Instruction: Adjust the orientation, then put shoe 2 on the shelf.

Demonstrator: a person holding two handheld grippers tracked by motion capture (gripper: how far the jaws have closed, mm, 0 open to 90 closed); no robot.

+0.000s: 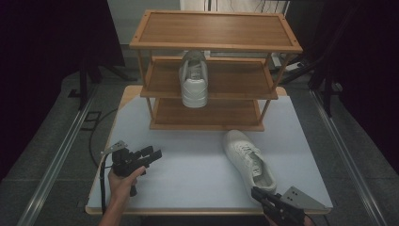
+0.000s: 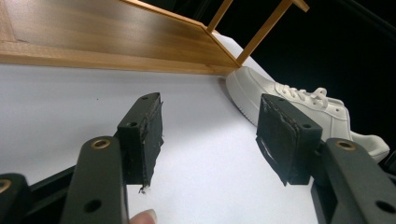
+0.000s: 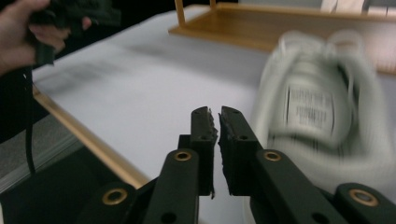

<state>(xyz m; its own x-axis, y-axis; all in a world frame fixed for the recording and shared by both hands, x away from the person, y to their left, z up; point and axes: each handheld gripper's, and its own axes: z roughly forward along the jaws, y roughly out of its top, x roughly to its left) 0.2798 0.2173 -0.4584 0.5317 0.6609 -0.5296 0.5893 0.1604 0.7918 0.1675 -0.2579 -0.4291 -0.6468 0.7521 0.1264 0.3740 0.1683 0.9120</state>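
Left gripper (image 1: 153, 154) gaping wide, empty, over bare table (image 1: 197, 174); right gripper (image 1: 258, 192) closed on nothing at 5 o'clock edge (heel of white shoe (image 1: 248, 160) just beside).

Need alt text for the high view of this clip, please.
A three-tier wooden shoe rack stands on a white table, one white sneaker on its middle shelf and another sneaker on the table. The left gripper is open; the right gripper nears the table sneaker's heel.
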